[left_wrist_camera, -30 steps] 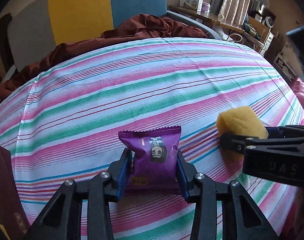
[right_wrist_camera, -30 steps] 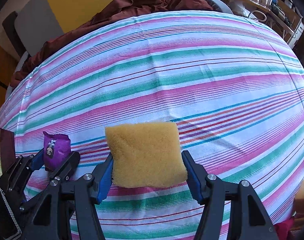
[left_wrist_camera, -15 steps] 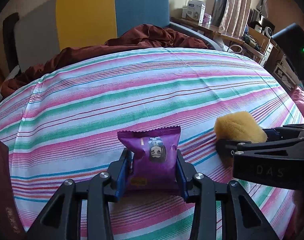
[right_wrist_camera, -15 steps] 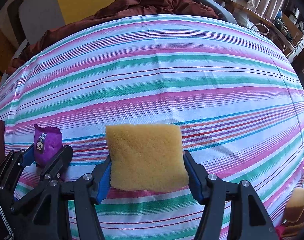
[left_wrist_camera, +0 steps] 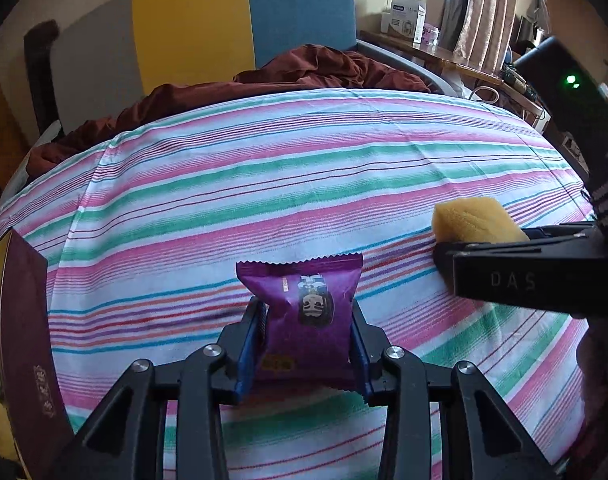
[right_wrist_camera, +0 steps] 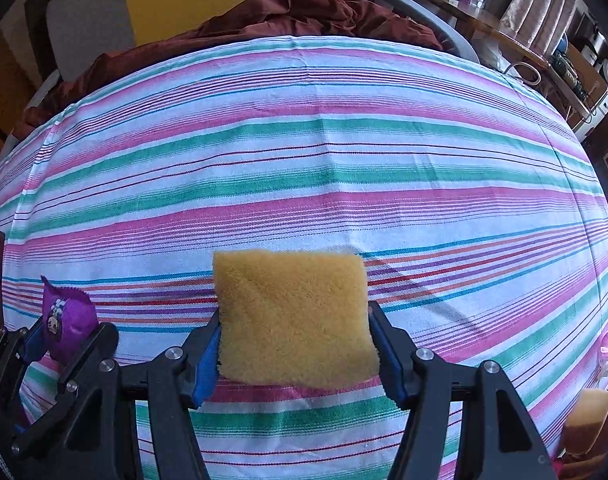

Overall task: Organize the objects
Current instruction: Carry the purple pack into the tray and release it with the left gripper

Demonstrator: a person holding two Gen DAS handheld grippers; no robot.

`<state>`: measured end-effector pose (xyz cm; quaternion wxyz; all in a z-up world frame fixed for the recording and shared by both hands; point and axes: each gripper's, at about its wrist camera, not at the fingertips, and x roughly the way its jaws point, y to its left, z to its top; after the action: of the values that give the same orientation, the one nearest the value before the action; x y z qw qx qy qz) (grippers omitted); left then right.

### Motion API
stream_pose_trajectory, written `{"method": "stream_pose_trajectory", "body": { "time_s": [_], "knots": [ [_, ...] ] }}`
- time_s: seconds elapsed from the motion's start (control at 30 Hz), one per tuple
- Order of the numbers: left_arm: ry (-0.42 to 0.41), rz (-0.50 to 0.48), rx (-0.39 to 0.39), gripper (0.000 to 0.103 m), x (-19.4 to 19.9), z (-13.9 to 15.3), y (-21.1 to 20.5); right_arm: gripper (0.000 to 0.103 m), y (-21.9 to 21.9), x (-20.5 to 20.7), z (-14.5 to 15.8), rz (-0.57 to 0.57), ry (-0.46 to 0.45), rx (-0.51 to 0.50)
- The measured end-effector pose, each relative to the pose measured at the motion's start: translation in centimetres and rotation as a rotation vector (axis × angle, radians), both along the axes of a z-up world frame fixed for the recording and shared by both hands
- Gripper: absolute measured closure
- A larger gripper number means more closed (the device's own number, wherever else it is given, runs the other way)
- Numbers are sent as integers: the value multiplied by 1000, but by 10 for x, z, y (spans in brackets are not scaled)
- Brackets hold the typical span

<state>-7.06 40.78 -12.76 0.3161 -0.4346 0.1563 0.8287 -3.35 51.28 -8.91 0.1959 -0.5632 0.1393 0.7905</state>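
A purple snack packet [left_wrist_camera: 304,296] with a cartoon face is squeezed between the blue pads of my left gripper [left_wrist_camera: 307,312], just above the striped cloth [left_wrist_camera: 264,184]. My right gripper [right_wrist_camera: 294,320] is shut on a yellow sponge [right_wrist_camera: 292,312], held flat over the same cloth. In the left wrist view the sponge [left_wrist_camera: 473,220] and the right gripper [left_wrist_camera: 463,240] show side-on at the right. At the lower left of the right wrist view are the packet [right_wrist_camera: 66,320] and the left gripper [right_wrist_camera: 64,340].
A dark maroon box [left_wrist_camera: 24,340] stands at the left edge. A crumpled maroon blanket [left_wrist_camera: 304,68] lies beyond the cloth, before yellow and blue seat backs [left_wrist_camera: 244,20]. Another sponge piece [right_wrist_camera: 587,412] sits at the lower right. A cluttered desk [left_wrist_camera: 443,52] is far right.
My left gripper has drifted a little with the packet, and its view now takes in more of the seat backs. The right gripper holds the sponge in the same place.
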Motion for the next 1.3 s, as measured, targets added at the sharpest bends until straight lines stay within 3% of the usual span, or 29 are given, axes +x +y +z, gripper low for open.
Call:
{"method": "stream_pose_trajectory", "body": {
  "time_s": [0.17,0.33,0.63,1.3],
  "knots": [
    [-11,26,19,63,16,13,-25,37,-18,-9,-1,14,7,24],
    [58,18,58,63,38,44,-49,37,-14,10,2,17,16,32],
    [157,55,113,63,55,89,-94,37,-19,6,2,22,33,57],
    [190,163,191,65,50,115,-174,37,-24,5,-10,36,65,100]
  ]
}}
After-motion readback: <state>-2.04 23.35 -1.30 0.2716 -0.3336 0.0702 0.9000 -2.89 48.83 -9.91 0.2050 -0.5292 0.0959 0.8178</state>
